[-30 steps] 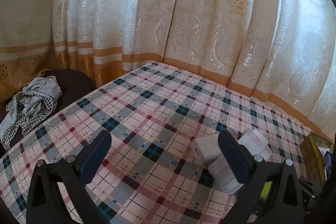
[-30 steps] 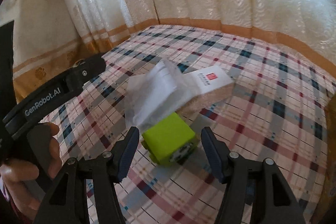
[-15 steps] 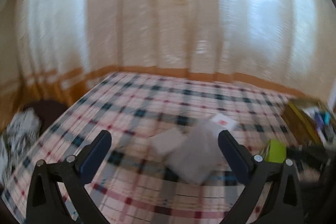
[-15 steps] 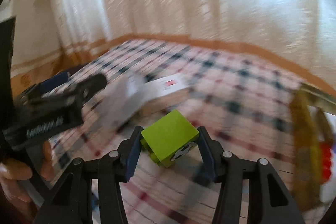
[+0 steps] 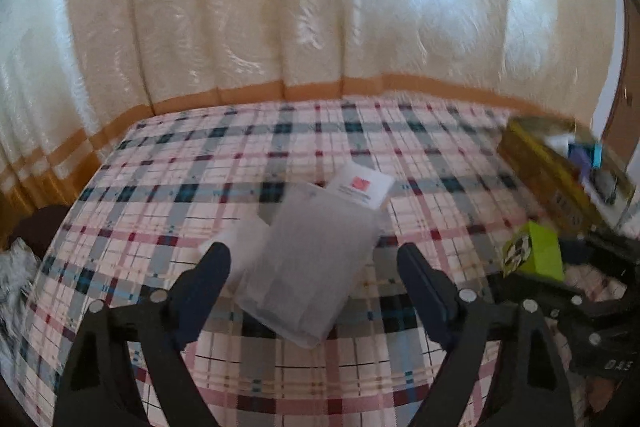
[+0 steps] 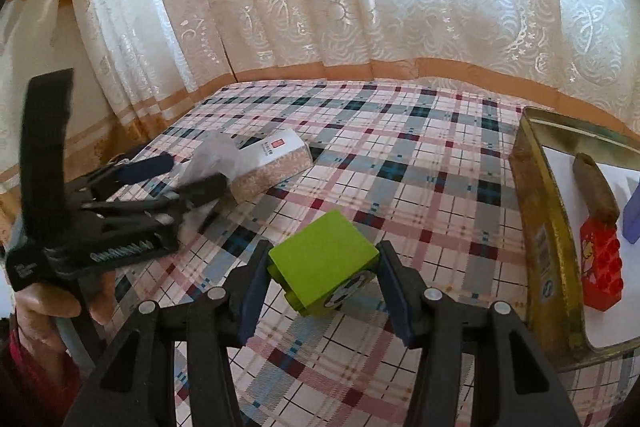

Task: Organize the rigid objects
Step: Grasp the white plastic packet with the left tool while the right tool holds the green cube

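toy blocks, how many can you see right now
2. The green block is held in the right gripper above the plaid tablecloth. The red block lies inside the gold tin. Others may be hidden there.

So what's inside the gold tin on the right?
The gold tin holds a red toy brick, a brown cylinder and a purple piece on a white lining; the frame edge hides the rest.

right tool (image 6: pixel 324 281) has clamped and lifted the green block (image 6: pixel 325 262).
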Demonstrator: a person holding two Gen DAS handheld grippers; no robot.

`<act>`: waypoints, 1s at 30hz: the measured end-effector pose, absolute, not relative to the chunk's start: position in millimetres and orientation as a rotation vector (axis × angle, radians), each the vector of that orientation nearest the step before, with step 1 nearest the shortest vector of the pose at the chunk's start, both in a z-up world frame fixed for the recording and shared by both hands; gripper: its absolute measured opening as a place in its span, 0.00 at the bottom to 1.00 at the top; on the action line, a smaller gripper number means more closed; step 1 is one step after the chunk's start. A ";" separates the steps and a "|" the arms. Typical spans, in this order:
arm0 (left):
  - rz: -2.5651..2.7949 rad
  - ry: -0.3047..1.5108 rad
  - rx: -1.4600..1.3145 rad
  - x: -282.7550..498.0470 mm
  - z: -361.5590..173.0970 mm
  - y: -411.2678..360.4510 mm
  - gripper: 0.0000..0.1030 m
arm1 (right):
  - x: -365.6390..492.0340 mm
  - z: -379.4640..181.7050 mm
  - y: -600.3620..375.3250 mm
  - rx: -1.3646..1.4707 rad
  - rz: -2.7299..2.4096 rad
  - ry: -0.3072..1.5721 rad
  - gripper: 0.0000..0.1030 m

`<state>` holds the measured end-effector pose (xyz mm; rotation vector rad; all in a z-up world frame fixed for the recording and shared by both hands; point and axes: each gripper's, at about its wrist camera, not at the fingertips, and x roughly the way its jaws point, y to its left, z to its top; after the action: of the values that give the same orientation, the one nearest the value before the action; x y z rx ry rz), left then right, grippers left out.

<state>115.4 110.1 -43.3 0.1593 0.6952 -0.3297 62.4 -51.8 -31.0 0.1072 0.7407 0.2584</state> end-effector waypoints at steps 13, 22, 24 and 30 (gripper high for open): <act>-0.403 0.724 0.181 115.7 -46.7 99.2 0.57 | 63.8 -31.2 -59.3 0.143 0.260 0.753 0.53; -0.401 0.849 0.117 119.5 -59.9 107.2 0.79 | 66.0 -32.0 -61.3 0.160 0.268 0.766 0.53; -0.417 0.876 0.084 118.1 -63.9 112.2 0.88 | 66.3 -32.1 -61.8 0.161 0.270 0.767 0.53; -0.308 0.847 0.049 102.2 -60.8 125.9 0.88 | 67.4 -32.4 -60.7 0.165 0.277 0.772 0.53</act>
<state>102.2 125.9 -60.8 0.0493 0.8470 -0.3084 67.4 -60.7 -32.4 0.1653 0.7720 0.2774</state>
